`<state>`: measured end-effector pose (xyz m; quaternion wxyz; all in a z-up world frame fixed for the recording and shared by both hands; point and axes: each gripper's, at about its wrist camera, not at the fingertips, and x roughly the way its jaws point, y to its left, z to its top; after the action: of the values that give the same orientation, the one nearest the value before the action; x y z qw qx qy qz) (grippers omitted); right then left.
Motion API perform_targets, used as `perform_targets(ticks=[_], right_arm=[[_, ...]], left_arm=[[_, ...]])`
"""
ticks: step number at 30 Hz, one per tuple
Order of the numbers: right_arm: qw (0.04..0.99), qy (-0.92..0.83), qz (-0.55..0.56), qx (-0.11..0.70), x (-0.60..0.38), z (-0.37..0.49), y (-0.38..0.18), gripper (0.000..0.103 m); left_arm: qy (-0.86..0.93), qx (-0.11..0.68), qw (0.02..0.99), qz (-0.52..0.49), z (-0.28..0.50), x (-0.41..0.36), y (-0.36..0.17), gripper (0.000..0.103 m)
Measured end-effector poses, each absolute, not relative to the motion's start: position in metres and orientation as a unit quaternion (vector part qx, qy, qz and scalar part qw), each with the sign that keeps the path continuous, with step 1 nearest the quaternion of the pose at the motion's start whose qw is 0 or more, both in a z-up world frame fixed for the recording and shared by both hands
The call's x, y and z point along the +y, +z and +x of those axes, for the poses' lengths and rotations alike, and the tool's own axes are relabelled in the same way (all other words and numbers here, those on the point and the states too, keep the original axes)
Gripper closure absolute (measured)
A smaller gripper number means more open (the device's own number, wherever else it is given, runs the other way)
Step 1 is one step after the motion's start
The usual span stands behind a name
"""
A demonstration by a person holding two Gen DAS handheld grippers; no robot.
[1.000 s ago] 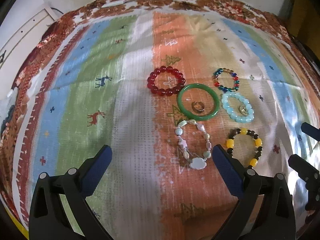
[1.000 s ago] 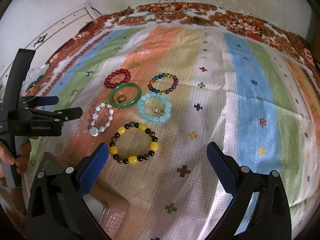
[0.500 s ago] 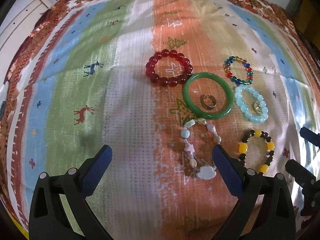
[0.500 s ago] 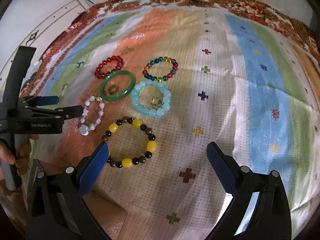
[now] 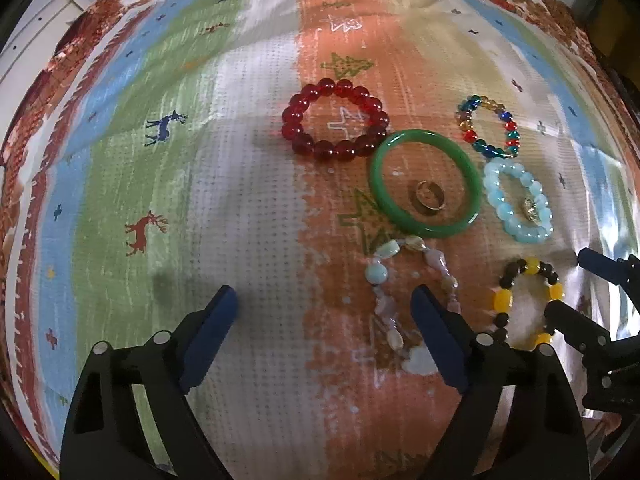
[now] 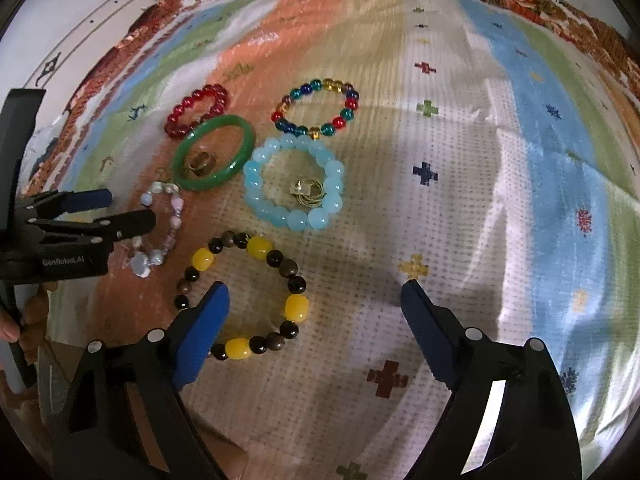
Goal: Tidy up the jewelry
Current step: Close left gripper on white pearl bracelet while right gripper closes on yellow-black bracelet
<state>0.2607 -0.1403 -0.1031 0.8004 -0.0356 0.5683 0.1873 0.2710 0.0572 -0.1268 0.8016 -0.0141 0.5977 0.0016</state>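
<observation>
Both grippers point down at the patterned cloth (image 5: 256, 208), jaws wide and just narrowing, nothing between them. Your left gripper (image 5: 324, 304) has its right finger over the pale shell bracelet (image 5: 408, 300); your right gripper (image 6: 316, 296) has its left finger over the yellow-and-dark bead bracelet (image 6: 244, 296).

Risk: pieces crowd. The red bead bracelet (image 5: 336, 122) touches the green bangle (image 5: 426, 182); a careless close may drag neighbours.

Only the right view shows your hand (image 6: 28, 320) and resolves the gold charm (image 6: 306, 194) inside the light-blue bracelet (image 6: 294, 182).
</observation>
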Motion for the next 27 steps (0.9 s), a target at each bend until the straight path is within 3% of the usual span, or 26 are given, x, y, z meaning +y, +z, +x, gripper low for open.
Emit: perform_targets(ticks=[4, 6, 8, 10, 11, 12, 14, 17, 27], right_arm=[[0.803, 0.185, -0.055, 0.564, -0.134, 0.262, -0.104, 0.025], [0.807, 0.181, -0.048, 0.561, -0.136, 0.264, -0.103, 0.04], [0.807, 0.174, -0.051, 0.562, -0.137, 0.266, -0.104, 0.045], [0.808, 0.174, -0.068, 0.559, -0.134, 0.264, -0.105, 0.057], [0.808, 0.176, -0.071, 0.558, -0.134, 0.263, -0.105, 0.065], [0.805, 0.182, -0.07, 0.56, -0.133, 0.262, -0.105, 0.075], [0.801, 0.191, -0.067, 0.564, -0.132, 0.261, -0.105, 0.083], [0.799, 0.2, -0.073, 0.562, -0.128, 0.258, -0.106, 0.09], [0.804, 0.223, -0.069, 0.547, -0.123, 0.251, -0.092, 0.091]], left_arm=[[0.0, 0.594, 0.805, 0.007, 0.274, 0.052, -0.128, 0.025], [-0.012, 0.586, 0.81, 0.021, 0.274, 0.045, -0.126, 0.044], [-0.02, 0.584, 0.811, 0.03, 0.27, 0.037, -0.124, 0.054], [-0.023, 0.584, 0.811, 0.035, 0.27, 0.033, -0.125, 0.059], [-0.026, 0.585, 0.81, 0.034, 0.271, 0.032, -0.125, 0.066], [-0.029, 0.584, 0.811, 0.03, 0.271, 0.032, -0.124, 0.081], [-0.032, 0.587, 0.809, 0.011, 0.271, 0.035, -0.123, 0.093], [-0.037, 0.588, 0.808, -0.003, 0.27, 0.039, -0.126, 0.093], [-0.041, 0.577, 0.815, -0.024, 0.269, 0.046, -0.108, 0.093]])
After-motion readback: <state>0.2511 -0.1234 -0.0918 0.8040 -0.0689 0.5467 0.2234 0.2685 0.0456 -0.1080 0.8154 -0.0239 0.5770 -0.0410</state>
